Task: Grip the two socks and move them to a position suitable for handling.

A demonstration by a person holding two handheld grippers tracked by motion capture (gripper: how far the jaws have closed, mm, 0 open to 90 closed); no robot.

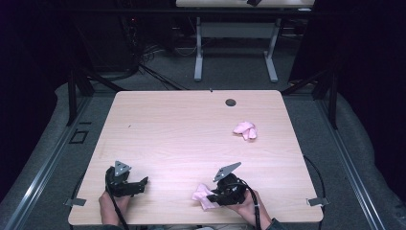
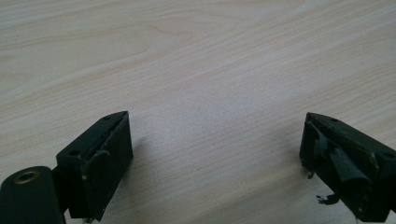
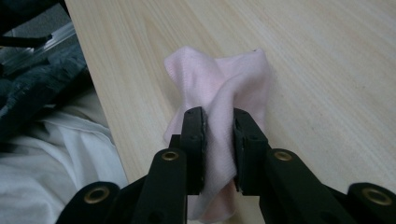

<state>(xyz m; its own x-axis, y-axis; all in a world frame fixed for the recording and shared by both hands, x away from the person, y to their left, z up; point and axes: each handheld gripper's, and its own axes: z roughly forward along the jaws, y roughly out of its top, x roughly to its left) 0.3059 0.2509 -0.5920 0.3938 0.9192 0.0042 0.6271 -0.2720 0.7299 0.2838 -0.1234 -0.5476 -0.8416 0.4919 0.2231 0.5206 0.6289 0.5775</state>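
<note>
At the table's near edge, right tongs [image 3: 219, 121] pinching pink cloth [image 3: 219, 84], left tongs [image 2: 215, 149] wide, empty.

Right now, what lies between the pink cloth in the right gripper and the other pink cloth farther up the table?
Nothing: in the high view, bare table separates the held pink cloth from the far pink cloth.

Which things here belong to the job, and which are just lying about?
In the job:
- pink sock, clamped in the right hand-held gripper near the table's front edge
- second pink sock, farther back on the right, likely its pair
- left hand-held gripper, open, holding nothing

Lying about:
- round dark grommet at the far edge
- second table behind
</note>
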